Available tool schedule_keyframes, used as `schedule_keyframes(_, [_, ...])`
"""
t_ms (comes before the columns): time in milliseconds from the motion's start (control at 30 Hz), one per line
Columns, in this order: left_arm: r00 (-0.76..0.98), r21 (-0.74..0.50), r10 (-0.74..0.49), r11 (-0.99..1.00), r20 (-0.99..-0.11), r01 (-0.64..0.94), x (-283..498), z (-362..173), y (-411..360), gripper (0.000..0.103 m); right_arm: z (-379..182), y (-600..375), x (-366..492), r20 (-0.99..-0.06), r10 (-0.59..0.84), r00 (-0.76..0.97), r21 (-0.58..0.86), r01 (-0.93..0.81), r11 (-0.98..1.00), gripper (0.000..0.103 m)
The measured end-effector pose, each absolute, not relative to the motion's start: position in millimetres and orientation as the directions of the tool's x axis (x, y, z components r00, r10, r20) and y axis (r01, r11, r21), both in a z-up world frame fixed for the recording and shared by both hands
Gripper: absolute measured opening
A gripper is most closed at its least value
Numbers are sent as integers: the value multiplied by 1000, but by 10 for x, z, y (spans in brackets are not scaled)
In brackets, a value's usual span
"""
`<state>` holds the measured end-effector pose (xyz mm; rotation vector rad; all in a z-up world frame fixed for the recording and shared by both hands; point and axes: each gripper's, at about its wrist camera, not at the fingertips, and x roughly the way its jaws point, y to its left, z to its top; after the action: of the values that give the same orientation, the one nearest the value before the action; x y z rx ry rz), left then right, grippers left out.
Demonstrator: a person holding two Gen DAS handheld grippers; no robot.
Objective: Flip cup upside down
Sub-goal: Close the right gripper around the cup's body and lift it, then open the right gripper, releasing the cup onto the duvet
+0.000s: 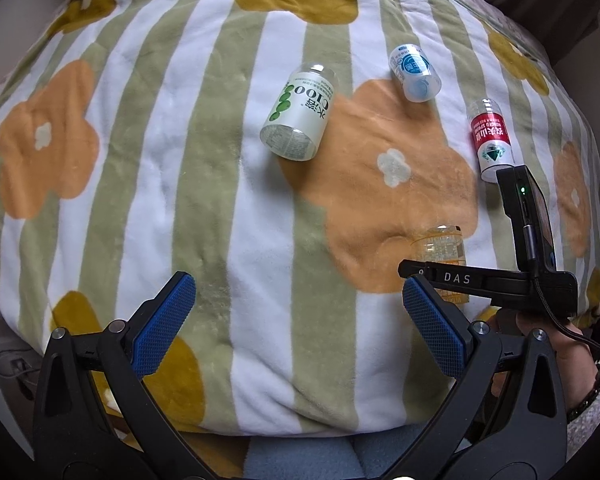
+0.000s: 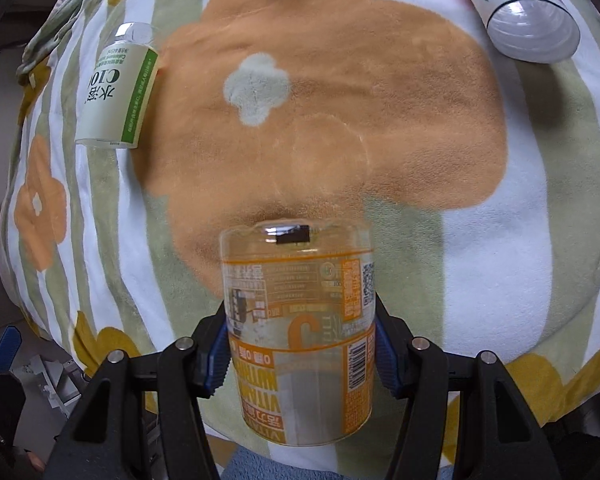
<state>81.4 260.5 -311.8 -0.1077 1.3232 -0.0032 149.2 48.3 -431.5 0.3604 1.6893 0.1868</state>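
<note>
A clear cup with an orange label [image 2: 300, 320] sits between the blue pads of my right gripper [image 2: 302, 354], which is shut on its sides; its label text reads upside down. The same orange cup [image 1: 444, 250] shows in the left wrist view, partly behind the right gripper's black body [image 1: 488, 280]. My left gripper [image 1: 296, 320] is open and empty, low over the striped floral blanket [image 1: 220, 200], left of the orange cup.
Three other cut-bottle cups lie on their sides on the blanket: a green-and-white one [image 1: 300, 112] [image 2: 116, 92], a blue one [image 1: 414, 72] and a red-and-white one [image 1: 492, 140] [image 2: 516, 12]. The blanket's front edge [image 1: 300, 432] drops off below my grippers.
</note>
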Motion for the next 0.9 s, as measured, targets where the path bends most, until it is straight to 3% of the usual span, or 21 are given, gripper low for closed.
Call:
schedule_keyframes(167, [224, -87, -79, 996, -971, -23, 759, -3212, 2565, 103, -4334, 416, 1421, -943, 325, -71, 307, 192, 932, 58])
schedule_keyframes(233, [218, -87, -83, 996, -972, -10, 751, -3231, 2549, 103, -4306, 369, 1419, -937, 343, -62, 322, 225, 920, 77])
schedule_keyframes(267, [216, -88, -85, 996, -973, -5, 750, -3234, 2542, 103, -4298, 349, 1415, -932, 355, -70, 331, 231, 915, 96])
schedule_keyframes(300, [214, -89, -87, 996, -973, 0, 748, -3232, 2535, 103, -4297, 347, 1400, -929, 359, -84, 333, 232, 914, 103])
schedule_keyframes(567, [222, -94, -105, 994, -970, 60, 787, -3102, 2461, 103, -3965, 111, 1215, -926, 374, -45, 350, 264, 899, 103])
schedule_keyframes(900, [190, -149, -177, 977, -966, 151, 998, -3091, 2111, 103, -3349, -372, 955, -960, 276, 39, 275, 280, 920, 103])
